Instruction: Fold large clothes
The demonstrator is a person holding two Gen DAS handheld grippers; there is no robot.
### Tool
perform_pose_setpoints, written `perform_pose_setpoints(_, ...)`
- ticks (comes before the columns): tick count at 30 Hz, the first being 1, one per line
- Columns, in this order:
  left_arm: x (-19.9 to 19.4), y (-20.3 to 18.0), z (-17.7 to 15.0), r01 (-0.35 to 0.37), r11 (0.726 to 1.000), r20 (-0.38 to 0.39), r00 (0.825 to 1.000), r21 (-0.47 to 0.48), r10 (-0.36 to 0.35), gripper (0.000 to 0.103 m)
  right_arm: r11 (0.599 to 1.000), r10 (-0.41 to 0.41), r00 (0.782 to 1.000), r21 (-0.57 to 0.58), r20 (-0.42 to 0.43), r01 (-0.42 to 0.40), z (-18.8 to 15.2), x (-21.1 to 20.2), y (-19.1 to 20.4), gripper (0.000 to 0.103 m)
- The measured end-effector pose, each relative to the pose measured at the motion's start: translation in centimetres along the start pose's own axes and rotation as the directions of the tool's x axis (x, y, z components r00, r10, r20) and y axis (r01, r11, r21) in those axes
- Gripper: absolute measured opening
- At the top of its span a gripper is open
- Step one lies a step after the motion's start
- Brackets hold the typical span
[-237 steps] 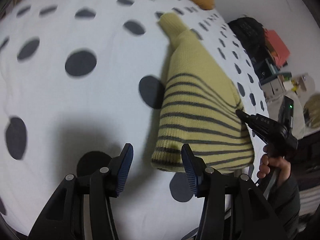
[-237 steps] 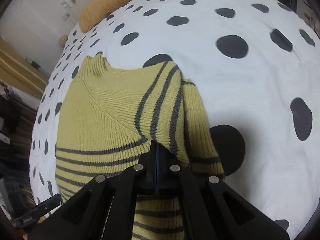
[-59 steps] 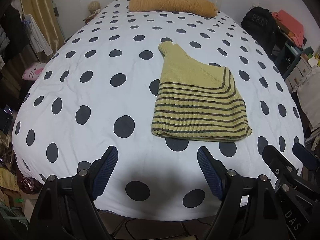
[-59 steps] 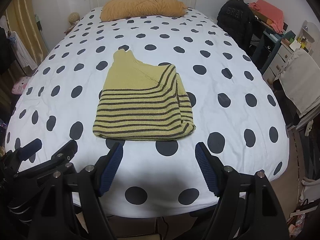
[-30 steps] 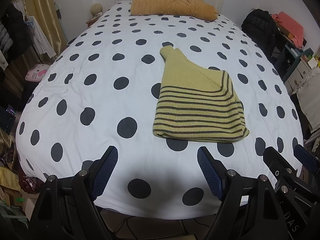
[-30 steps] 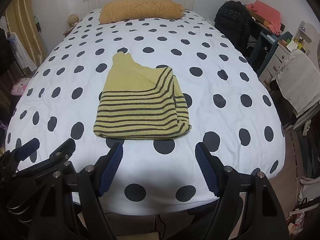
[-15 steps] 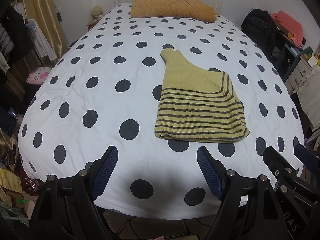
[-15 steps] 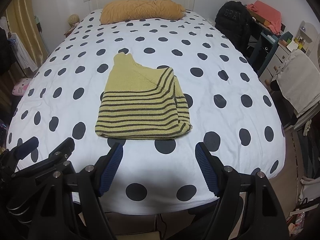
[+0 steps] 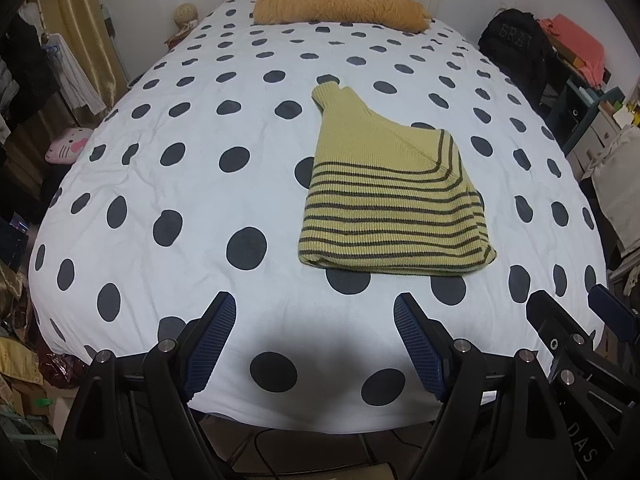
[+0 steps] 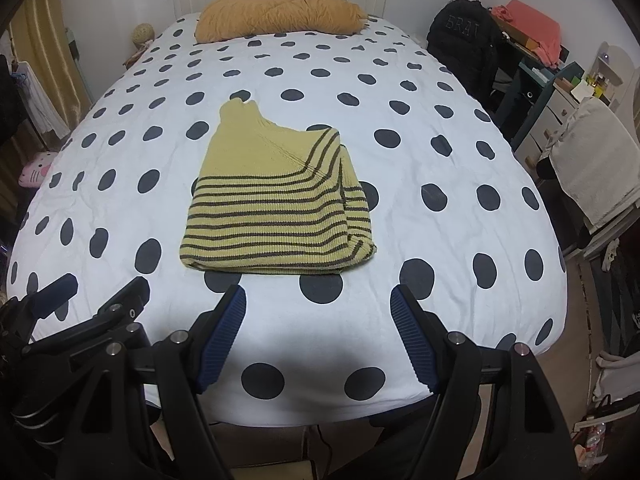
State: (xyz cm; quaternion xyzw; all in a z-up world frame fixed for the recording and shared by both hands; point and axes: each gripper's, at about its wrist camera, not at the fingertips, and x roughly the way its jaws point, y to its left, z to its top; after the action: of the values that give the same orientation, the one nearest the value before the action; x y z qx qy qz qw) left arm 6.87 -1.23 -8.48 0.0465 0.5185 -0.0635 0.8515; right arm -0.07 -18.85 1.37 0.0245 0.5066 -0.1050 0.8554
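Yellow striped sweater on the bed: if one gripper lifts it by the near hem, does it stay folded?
Probably not. The sweater is ribbed knit lying in loose stacked layers, so it would likely sag and unfold. The thick near edge suggests some bulk for one pinch. On the soft bedspread, a push would probably bunch it rather than slide it.

Both wrist cams at bed (image 9: 120, 160) foot, angled down, views overlap.

The left gripper (image 9: 314, 340) hangs tilted steeply downward, its two blue-padded fingers (image 9: 210, 340) spread wide with nothing between them. The right gripper (image 10: 318, 334) hangs at much the same downward tilt just beside it, its fingers (image 10: 412, 338) also wide apart and empty. Each gripper's black frame shows at the edge of the other's view.
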Motion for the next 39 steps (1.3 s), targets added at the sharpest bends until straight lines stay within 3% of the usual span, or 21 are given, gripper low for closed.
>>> perform_pose_setpoints(39, 2.8, -0.4, 0.7, 0.014, 1.000, -0.050, 0.999, -0.006, -0.014, 0.082, 1.000, -0.009, 0.999, -0.010, -0.041, 0.008, 0.5, 3.0, 0.5, 0.075)
